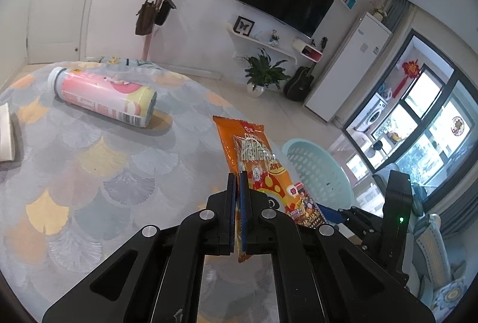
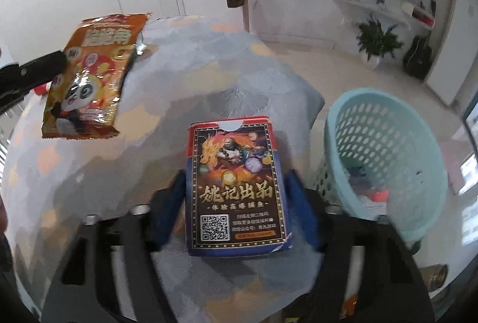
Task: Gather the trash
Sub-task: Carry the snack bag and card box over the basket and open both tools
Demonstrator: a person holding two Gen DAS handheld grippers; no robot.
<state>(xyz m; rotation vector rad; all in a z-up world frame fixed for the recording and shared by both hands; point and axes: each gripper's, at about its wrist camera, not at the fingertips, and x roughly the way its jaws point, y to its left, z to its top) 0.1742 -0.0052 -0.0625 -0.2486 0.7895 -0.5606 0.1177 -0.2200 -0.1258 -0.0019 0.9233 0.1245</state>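
My left gripper (image 1: 238, 176) is shut on an orange snack wrapper (image 1: 252, 155) with a panda print and holds it edge-on above the table; the wrapper also shows in the right wrist view (image 2: 89, 78), hanging from the left gripper's fingers (image 2: 35, 69). My right gripper (image 2: 236, 185) is closed against the sides of a playing-card box (image 2: 236, 188) with a dark printed face, just above the table. The box's corner shows in the left wrist view (image 1: 307, 206). A light blue perforated basket (image 2: 385, 158) stands off the table's right edge with some trash inside; it also shows in the left wrist view (image 1: 322, 167).
A round table (image 1: 89, 161) with a fan-pattern cloth holds a pink and yellow can (image 1: 104, 96) lying on its side and a white box (image 1: 6, 135) at the left edge. A potted plant (image 1: 263, 75), a guitar (image 1: 298, 84) and a fridge (image 1: 346, 69) stand beyond.
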